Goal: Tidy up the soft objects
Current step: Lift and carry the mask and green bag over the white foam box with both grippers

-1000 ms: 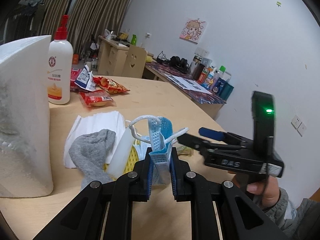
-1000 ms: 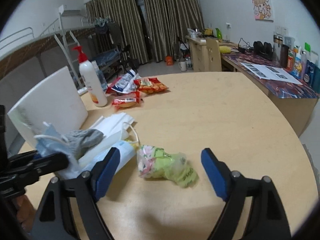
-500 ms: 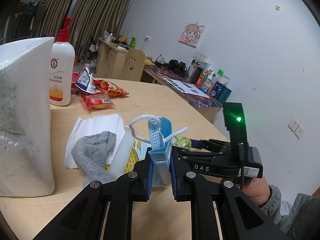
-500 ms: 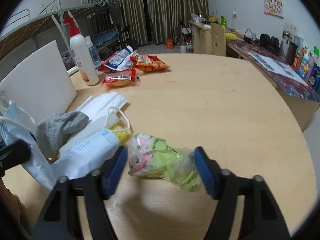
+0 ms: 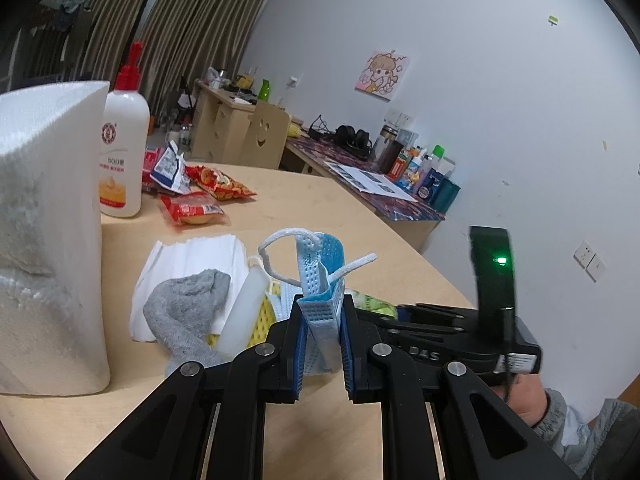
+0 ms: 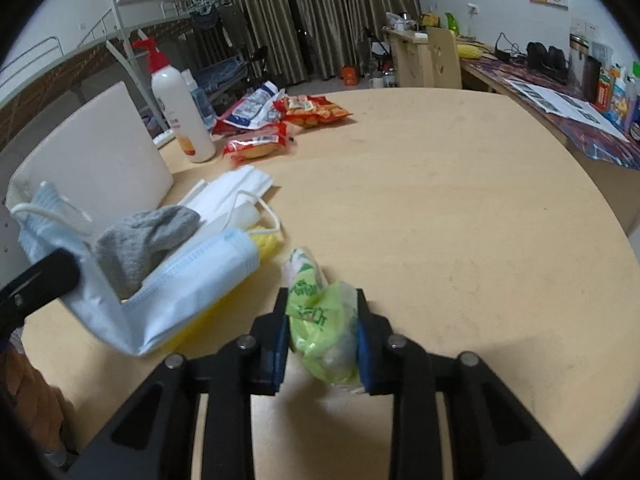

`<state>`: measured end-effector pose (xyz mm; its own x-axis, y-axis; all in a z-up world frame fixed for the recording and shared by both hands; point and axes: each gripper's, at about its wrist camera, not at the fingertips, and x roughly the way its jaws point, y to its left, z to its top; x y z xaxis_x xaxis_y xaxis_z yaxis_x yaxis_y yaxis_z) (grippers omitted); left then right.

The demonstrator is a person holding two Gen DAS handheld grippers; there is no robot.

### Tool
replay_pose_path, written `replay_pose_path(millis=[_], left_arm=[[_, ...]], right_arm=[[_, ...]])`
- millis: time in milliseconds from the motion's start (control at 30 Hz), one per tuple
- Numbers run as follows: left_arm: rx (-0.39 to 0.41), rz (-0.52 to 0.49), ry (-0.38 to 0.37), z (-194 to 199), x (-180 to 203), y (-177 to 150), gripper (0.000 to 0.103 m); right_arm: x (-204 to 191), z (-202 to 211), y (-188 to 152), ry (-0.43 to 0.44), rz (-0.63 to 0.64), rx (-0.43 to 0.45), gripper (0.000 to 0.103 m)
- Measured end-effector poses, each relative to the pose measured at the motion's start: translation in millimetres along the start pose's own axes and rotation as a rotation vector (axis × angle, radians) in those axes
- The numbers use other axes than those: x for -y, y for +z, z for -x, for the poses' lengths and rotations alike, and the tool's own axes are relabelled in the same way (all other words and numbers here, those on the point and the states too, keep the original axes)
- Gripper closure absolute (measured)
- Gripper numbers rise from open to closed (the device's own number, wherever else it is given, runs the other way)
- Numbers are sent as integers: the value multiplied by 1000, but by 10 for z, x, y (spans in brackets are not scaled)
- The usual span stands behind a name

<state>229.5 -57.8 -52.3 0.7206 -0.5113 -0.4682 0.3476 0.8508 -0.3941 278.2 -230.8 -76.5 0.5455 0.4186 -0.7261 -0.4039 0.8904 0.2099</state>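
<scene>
My left gripper (image 5: pixel 322 316) is shut on a blue face mask (image 5: pixel 320 280), holding one end up; the mask also shows in the right wrist view (image 6: pixel 180 292), draped over the pile. My right gripper (image 6: pixel 322 312) is shut on a green plastic packet (image 6: pixel 320 316) on the table. A grey sock (image 5: pixel 188 308) (image 6: pixel 144 240) lies on white masks (image 5: pixel 196 256) (image 6: pixel 236 188) with something yellow (image 6: pixel 264 244) beneath. The right gripper also shows in the left wrist view (image 5: pixel 404 312), just right of the pile.
A tall white paper stack (image 5: pixel 44 232) stands left of the pile. A white bottle with a red pump (image 6: pixel 180 116) and red snack packets (image 6: pixel 308 110) sit behind. The round wooden table (image 6: pixel 460 200) stretches right; a cluttered desk (image 6: pixel 560 96) stands beyond.
My right gripper moved forward onto the green packet and shut on it. My left gripper stays shut on the blue mask, barely moved.
</scene>
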Motion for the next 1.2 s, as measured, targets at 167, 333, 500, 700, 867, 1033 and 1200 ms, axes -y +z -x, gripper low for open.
replay_pose_path(millis=[167, 333, 500, 700, 867, 1033, 1200], left_arm=[[36, -17, 6, 148, 103, 55, 87], [90, -64, 12, 411, 286, 135, 87], [144, -115, 30, 696, 501, 154, 87], [215, -174, 56, 1057, 730, 131, 87], [254, -204, 79, 1347, 873, 68, 87], [292, -241, 111, 1627, 1003, -20, 87], [334, -301, 162, 1904, 1165, -111, 87]], right_arm=[[-13, 299, -15, 6, -25, 72, 71], [-63, 632, -37, 21, -38, 157, 71], [-188, 984, -94, 31, -33, 245, 71], [-352, 1293, -176, 41, -21, 320, 71], [-455, 1503, -235, 50, -15, 376, 71], [-577, 1712, -315, 62, 0, 435, 71], [-716, 1912, -416, 78, 16, 493, 71]])
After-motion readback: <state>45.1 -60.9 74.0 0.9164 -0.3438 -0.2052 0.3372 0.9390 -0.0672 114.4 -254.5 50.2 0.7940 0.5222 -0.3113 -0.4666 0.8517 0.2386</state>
